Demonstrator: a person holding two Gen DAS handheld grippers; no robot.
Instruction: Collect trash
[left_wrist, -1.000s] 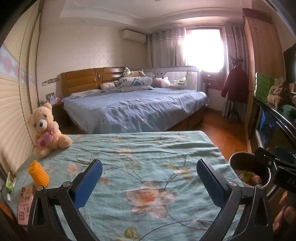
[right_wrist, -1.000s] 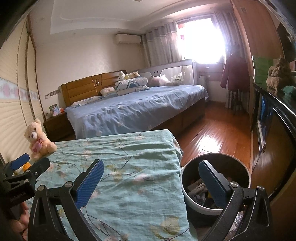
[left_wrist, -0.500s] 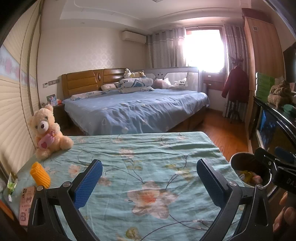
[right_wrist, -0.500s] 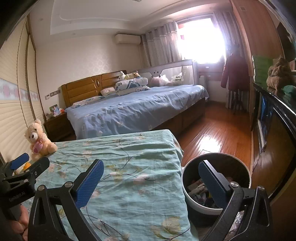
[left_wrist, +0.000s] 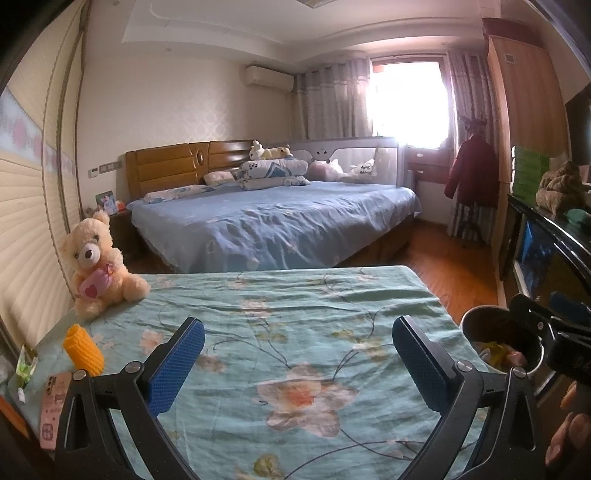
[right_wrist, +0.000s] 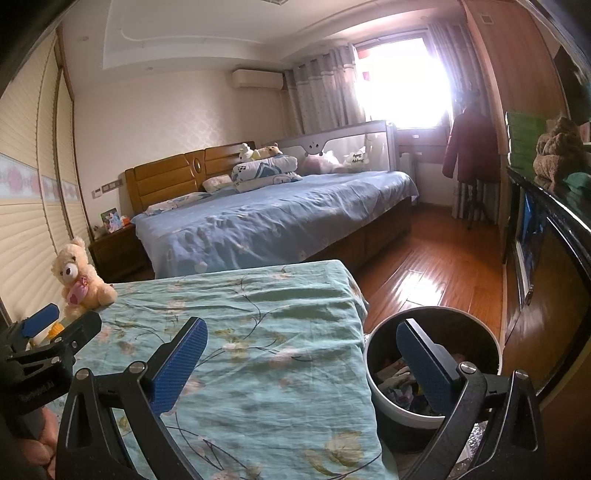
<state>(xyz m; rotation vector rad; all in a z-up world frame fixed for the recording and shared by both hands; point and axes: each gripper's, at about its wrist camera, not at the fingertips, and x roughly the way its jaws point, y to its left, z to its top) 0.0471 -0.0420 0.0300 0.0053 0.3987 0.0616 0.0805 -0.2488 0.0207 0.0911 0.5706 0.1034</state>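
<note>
My left gripper (left_wrist: 297, 363) is open and empty over the floral teal cloth (left_wrist: 288, 332) of the table. My right gripper (right_wrist: 301, 363) is open and empty, with its right finger over the round trash bin (right_wrist: 476, 343) beside the table's right edge. The bin holds mixed scraps and also shows in the left wrist view (left_wrist: 480, 325). At the table's left end lie a yellow ribbed foam piece (left_wrist: 83, 349), a green wrapper (left_wrist: 26, 363) and a pink packet (left_wrist: 53, 406). The left gripper's fingers (right_wrist: 40, 319) show at the left of the right wrist view.
A cream teddy bear (left_wrist: 98, 267) sits at the table's far left corner. A blue-sheeted bed (left_wrist: 266, 221) stands beyond the table. A dark cabinet (left_wrist: 546, 251) runs along the right wall. Wooden floor (right_wrist: 424, 266) lies between the bed and the bin.
The left wrist view has shifted slightly left, so the teddy bear and the yellow piece sit further into the frame. Both grippers stay open.
</note>
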